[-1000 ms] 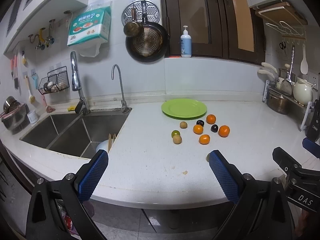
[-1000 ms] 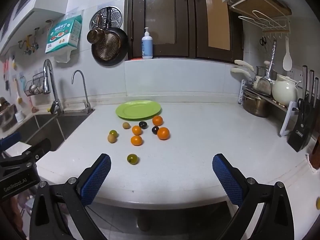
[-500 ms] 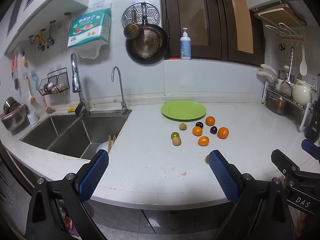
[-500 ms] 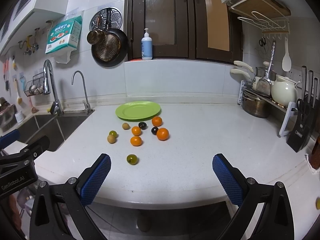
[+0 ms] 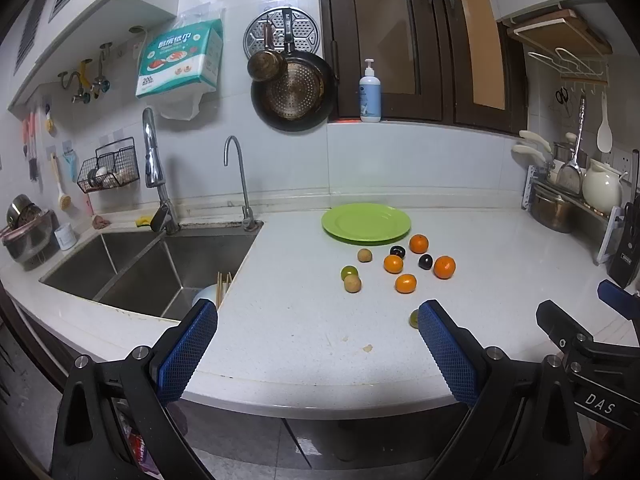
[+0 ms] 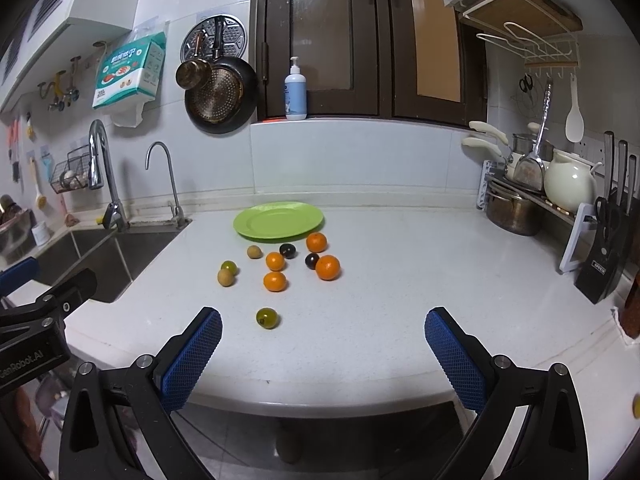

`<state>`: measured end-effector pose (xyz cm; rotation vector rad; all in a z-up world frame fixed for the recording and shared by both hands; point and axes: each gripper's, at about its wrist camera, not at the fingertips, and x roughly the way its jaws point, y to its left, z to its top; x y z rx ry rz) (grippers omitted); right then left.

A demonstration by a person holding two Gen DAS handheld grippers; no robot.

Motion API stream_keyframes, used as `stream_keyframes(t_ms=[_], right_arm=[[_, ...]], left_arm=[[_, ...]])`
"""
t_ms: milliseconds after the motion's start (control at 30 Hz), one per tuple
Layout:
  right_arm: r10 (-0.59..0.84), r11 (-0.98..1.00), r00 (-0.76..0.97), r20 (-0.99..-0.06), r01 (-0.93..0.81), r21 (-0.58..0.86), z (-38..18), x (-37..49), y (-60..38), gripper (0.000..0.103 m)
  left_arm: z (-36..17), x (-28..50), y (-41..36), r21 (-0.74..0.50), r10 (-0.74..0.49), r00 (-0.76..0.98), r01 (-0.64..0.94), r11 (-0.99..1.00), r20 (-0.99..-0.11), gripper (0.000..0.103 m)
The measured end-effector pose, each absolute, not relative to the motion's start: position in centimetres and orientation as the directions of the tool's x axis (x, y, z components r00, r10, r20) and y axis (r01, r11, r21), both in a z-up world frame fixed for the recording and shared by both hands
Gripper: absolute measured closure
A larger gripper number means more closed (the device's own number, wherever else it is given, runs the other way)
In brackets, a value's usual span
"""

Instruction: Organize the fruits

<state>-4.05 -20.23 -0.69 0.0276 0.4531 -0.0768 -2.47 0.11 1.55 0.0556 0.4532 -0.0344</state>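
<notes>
Both hand-held grippers hover at the near edge of the table (image 6: 400, 300), jaws spread wide and holding nothing: the left hand-held gripper (image 5: 318, 338) faces the sink side, the right hand-held gripper (image 6: 323, 344) the fruit. The fruits lie loose just in front of the empty green plate (image 6: 279, 220), presumably their destination: four oranges (image 6: 328, 267), two dark plums (image 6: 287, 250), two tan fruits (image 6: 226, 277), a green one (image 6: 229, 267). One olive-green fruit (image 6: 267, 317) sits apart, nearest the right gripper, and looks the likeliest first pick. Legible writing: "DAS" on the right tool's body, "GenRobot.AI" on the left's, "200" on the hanging tissue pack (image 5: 180, 58), whose Chinese characters I cannot make out.
</notes>
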Motion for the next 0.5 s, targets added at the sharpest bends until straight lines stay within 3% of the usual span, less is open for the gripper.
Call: stream_keyframes(t_ms=[500], right_arm=[[-0.073, 0.997, 0.899, -0.432, 0.083, 0.004, -0.5, -4.14, -20.2, 0.001]], left_arm=[[1.89, -2.65, -0.16, 0.044, -0.029, 0.901, 0.054, 0.998, -0.433, 0.001]])
